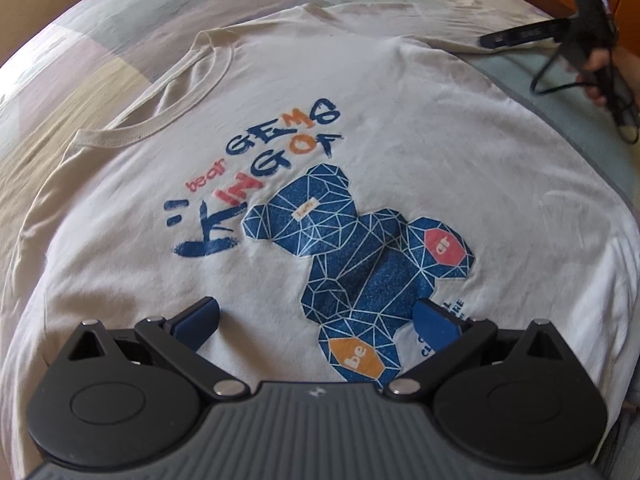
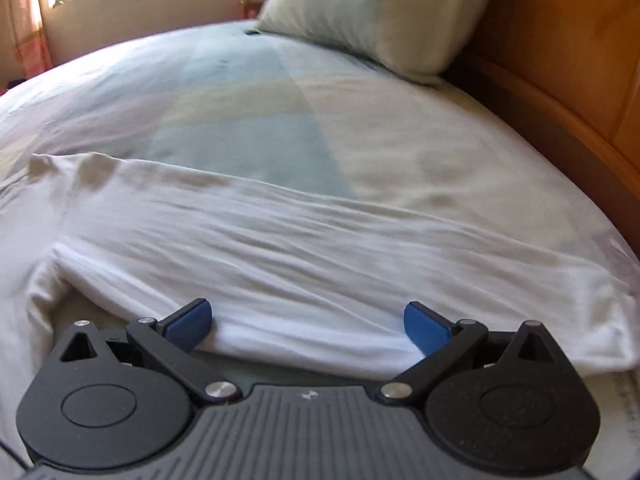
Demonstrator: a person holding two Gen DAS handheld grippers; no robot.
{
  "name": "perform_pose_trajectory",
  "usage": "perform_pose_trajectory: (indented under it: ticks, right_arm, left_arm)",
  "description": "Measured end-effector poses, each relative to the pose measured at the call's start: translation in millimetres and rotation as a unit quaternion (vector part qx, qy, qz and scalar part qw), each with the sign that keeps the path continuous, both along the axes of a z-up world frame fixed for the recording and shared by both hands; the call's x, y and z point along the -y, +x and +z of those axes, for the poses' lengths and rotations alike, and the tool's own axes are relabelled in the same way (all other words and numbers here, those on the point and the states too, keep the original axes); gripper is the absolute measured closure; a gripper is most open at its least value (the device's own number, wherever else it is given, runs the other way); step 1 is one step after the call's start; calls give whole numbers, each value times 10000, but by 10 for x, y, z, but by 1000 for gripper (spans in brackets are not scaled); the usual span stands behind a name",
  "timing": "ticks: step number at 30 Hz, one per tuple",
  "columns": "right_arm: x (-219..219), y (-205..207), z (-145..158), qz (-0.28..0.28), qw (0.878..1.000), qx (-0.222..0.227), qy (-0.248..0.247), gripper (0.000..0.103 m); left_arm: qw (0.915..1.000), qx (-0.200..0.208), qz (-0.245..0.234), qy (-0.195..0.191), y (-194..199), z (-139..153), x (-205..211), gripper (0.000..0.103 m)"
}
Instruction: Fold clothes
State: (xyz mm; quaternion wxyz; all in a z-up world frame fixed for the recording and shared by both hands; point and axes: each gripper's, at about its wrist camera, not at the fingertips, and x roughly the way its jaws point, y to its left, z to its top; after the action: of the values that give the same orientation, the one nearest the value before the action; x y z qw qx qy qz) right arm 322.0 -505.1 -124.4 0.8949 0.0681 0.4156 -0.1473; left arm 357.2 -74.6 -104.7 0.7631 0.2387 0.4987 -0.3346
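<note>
I see the tee (image 1: 360, 128) spread flat on the bed (image 1: 80, 80), print side up, collar toward the far left in the left view. Left gripper (image 1: 316, 316) is spread wide, gripping nothing, low over the blue bear print (image 1: 360, 248). Right gripper (image 2: 308, 324) is also spread wide with nothing clamped, sitting at the tee's (image 2: 280, 248) near edge, fabric bunched between the fingers. Pillow (image 2: 380, 12) leans against the wooden headboard (image 2: 560, 60) at the far end.
</note>
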Motion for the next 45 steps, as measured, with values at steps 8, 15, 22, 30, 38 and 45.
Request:
perform_pose_trajectory:
  ticks: [8, 15, 22, 30, 38, 45]
  right_arm:
    - [635, -43, 251, -803, 9925, 15, 917, 0]
    - [764, 385, -28, -1277, 9915, -257, -3, 0]
    - [1077, 421, 95, -1211, 9923, -169, 172, 0]
    - [742, -232, 71, -723, 9957, -553, -158, 0]
    - [524, -189, 344, -643, 9957, -636, 185, 0]
    - [-927, 244, 468, 2102, 9746, 0, 770, 0]
  left_arm:
    - [9999, -59, -92, 29, 32, 64, 133, 1]
    - [9999, -86, -88, -47, 79, 99, 286, 1]
    - [9999, -85, -94, -115, 100, 126, 407, 1]
    - [9997, -48, -180, -157, 101, 103, 415, 1]
    - [9998, -136, -48, -96, 93, 81, 253, 1]
    - [9999, -12, -88, -126, 11, 154, 84, 1]
